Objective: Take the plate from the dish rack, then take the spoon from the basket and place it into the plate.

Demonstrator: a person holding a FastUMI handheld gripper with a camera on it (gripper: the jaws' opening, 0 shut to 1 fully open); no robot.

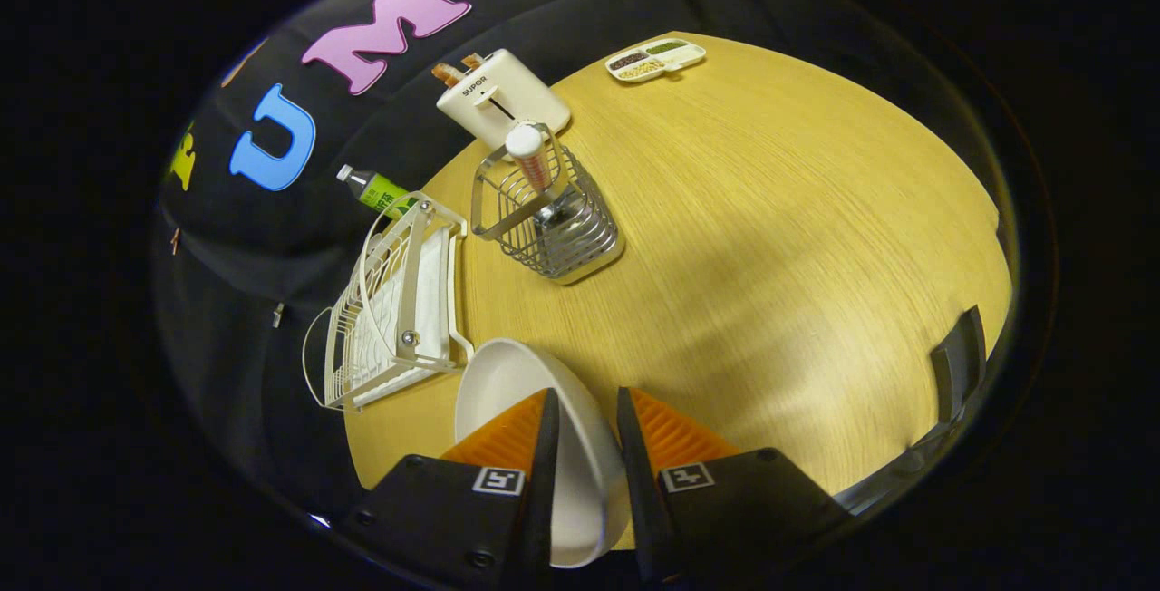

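My gripper [587, 393] is shut on a white plate [494, 382], whose rim runs between the two fingers. The plate is tilted on edge and hangs over the near part of the wooden table [770, 237]. Just beyond it, off the left finger, stands the white wire dish rack [390, 310] with its slots bare. Farther ahead is a metal wire basket [553, 228]. A spoon stands upright in it, its pale handle [528, 154] poking above the rim; the bowl end is hidden inside the basket.
A white toaster [498, 97] stands behind the basket, and a green-labelled bottle [376, 189] lies behind the rack. A divided snack tray [654, 59] sits at the far table edge. A dark chair back [961, 364] rises at the right edge.
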